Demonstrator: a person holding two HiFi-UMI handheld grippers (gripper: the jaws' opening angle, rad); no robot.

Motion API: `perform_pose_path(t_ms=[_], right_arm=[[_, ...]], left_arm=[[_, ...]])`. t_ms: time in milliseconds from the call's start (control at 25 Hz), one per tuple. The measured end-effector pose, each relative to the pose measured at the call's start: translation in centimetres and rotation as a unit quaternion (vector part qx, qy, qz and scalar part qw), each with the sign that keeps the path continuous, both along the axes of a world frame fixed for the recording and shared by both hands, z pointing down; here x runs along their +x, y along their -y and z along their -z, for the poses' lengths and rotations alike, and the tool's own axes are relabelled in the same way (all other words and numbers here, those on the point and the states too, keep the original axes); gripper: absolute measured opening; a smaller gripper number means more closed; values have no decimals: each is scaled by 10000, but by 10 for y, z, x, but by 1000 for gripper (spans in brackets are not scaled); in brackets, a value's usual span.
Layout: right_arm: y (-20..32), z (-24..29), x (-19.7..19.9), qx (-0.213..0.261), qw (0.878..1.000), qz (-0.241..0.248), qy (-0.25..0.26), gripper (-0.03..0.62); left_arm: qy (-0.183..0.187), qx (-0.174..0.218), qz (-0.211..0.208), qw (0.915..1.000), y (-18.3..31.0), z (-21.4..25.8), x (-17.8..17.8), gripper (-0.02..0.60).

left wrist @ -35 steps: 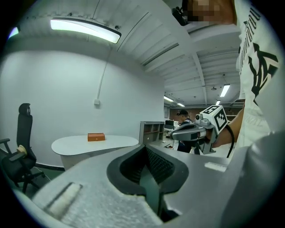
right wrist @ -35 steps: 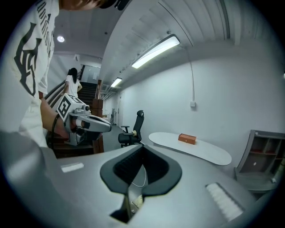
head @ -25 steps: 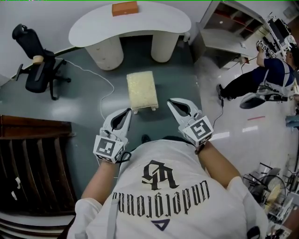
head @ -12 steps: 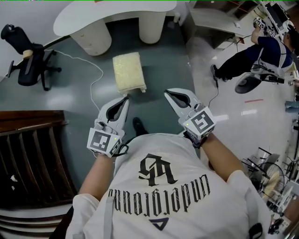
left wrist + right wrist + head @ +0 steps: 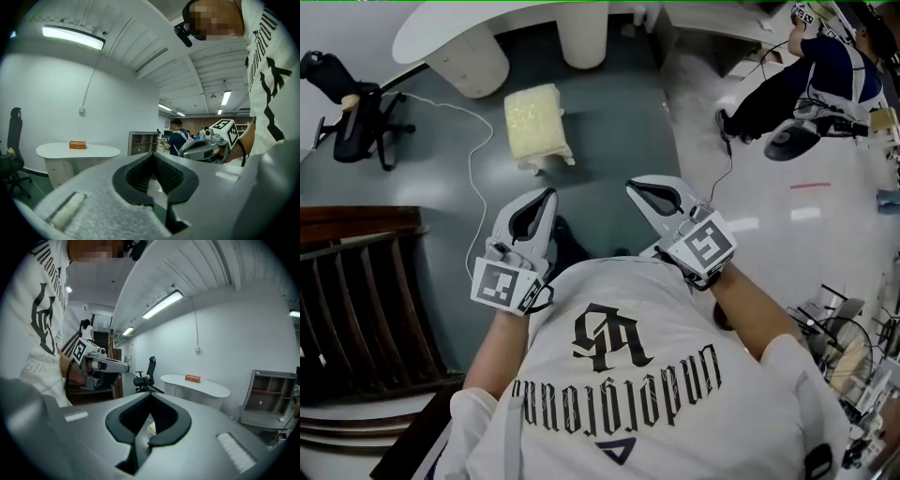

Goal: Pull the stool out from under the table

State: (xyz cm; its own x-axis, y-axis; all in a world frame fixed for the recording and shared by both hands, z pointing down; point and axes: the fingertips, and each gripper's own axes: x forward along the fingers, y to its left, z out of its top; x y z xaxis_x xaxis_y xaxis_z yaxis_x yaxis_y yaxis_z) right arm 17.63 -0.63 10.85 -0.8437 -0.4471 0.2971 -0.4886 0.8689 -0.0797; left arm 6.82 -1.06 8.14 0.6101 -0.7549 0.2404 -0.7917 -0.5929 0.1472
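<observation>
The stool (image 5: 534, 122), with a cream cushion and pale legs, stands on the grey floor out in front of the white curved table (image 5: 441, 28). My left gripper (image 5: 546, 197) and right gripper (image 5: 636, 187) hang side by side close to my chest, well short of the stool, both shut and empty. In the left gripper view the shut left gripper (image 5: 153, 154) points towards the table (image 5: 77, 151), with the right gripper (image 5: 206, 147) beside it. In the right gripper view the shut right gripper (image 5: 151, 394) faces the table (image 5: 197, 384), and a pale sliver of the stool (image 5: 150, 427) shows through the jaw opening.
An orange box (image 5: 78, 145) lies on the table. A black office chair (image 5: 352, 112) stands at the left, with a white cable (image 5: 473, 159) on the floor. Dark wooden slats (image 5: 356, 300) fill the lower left. A seated person (image 5: 825, 75) and grey shelves (image 5: 272, 394) are at the right.
The table and stool have slid up and away in the head view as I backed off. Both grippers stayed shut and empty, held close to my body.
</observation>
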Motion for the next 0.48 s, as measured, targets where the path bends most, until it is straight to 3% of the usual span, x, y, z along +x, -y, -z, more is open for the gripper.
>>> perform_pose_path(t_ms=[280, 480], right_arm=[[-52, -8, 63, -89, 9997, 181, 114, 2], [-80, -8, 84, -136, 9991, 376, 172, 2]], left_arm=[[105, -76, 248, 9996, -52, -2, 58, 8], [149, -60, 487, 9987, -77, 5, 76, 8]])
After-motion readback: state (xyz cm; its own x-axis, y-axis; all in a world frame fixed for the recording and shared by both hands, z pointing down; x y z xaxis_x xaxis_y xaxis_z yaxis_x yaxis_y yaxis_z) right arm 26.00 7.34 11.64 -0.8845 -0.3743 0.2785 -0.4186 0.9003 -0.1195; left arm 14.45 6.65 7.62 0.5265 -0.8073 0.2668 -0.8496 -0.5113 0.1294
